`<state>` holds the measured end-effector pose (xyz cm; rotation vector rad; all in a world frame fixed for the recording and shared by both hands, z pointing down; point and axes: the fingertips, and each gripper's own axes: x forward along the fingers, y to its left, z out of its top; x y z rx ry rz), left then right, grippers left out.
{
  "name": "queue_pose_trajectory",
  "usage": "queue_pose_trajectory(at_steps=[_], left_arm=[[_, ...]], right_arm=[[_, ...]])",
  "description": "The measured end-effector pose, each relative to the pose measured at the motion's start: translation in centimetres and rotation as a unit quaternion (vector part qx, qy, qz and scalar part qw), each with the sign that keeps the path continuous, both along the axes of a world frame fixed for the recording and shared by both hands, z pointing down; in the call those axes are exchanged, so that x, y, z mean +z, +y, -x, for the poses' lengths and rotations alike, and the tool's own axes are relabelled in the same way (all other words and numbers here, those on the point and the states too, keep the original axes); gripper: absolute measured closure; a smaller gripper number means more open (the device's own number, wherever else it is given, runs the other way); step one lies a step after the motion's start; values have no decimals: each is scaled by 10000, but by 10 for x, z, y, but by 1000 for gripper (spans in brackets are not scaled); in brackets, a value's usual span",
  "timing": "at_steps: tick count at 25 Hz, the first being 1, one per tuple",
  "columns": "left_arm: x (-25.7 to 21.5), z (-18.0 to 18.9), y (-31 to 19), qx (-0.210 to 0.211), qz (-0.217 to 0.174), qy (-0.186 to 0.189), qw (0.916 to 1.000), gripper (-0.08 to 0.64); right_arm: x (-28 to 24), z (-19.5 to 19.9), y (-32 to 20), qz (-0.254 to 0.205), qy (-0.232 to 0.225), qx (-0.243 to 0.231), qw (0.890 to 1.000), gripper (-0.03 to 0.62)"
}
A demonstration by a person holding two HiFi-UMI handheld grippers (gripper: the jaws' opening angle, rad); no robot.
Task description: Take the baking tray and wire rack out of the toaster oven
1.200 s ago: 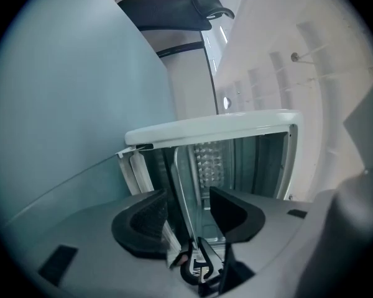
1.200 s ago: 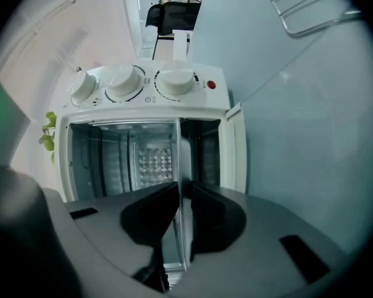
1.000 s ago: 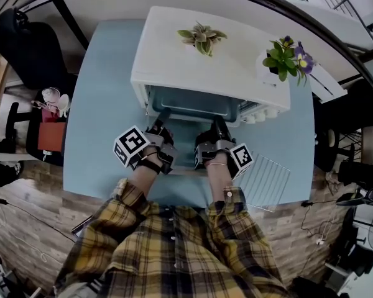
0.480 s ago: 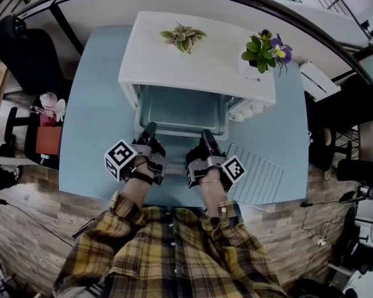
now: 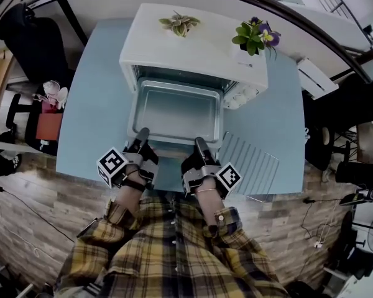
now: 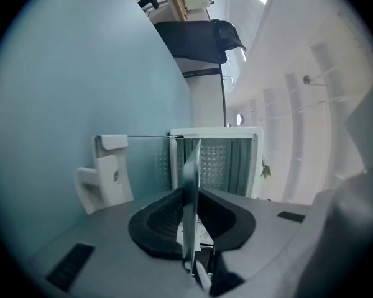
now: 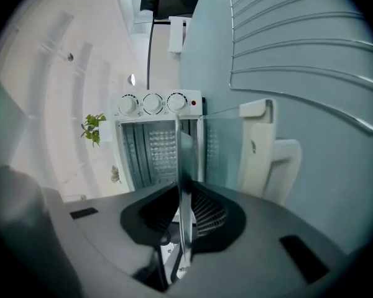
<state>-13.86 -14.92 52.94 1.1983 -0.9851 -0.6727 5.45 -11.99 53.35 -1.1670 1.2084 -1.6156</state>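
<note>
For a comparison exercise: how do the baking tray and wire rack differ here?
The baking tray is a solid rimmed pan; the wire rack is open wires. The left gripper, jaws just closed, and the right gripper clamp the tray's near edge; the rack lies free on the table. The tray sits before the open toaster oven; the rack lies to its right. Both are metal.

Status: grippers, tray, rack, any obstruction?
Left gripper just closed on baking tray rim; right gripper shut on it too. Tray partly out of toaster oven; wire rack already on table, right of tray. Nothing in the way.
</note>
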Motion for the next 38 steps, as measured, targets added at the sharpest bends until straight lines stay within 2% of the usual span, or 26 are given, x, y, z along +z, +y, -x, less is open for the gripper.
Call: queue_pose_trajectory(at_steps=[9, 16, 19, 27, 31, 35, 38], left_arm=[[-32, -14, 61, -182, -302, 189, 9992, 497], [-40, -61, 94, 121, -432, 107, 9989, 497], [-44, -89, 103, 258, -507, 247, 9981, 495], [-40, -169, 125, 1106, -422, 185, 9928, 495], [-38, -219, 134, 1556, -416, 332, 9864, 495], [-25, -259, 149, 2037, -251, 209, 9785, 495], [-12, -280, 158, 2223, -103, 206, 9747, 495]], right_arm=[[-27, -13, 56, -210, -35, -192, 9996, 523], [-37, -60, 96, -363, -7, 52, 9993, 523], [-38, -85, 112, -397, 23, 256, 9989, 523], [-37, -160, 160, -380, 104, 1050, 9937, 523], [-34, -201, 187, -342, 157, 1507, 9879, 523], [-22, -237, 214, -189, 198, 1891, 9816, 523], [-11, -255, 228, -51, 216, 2062, 9783, 523]])
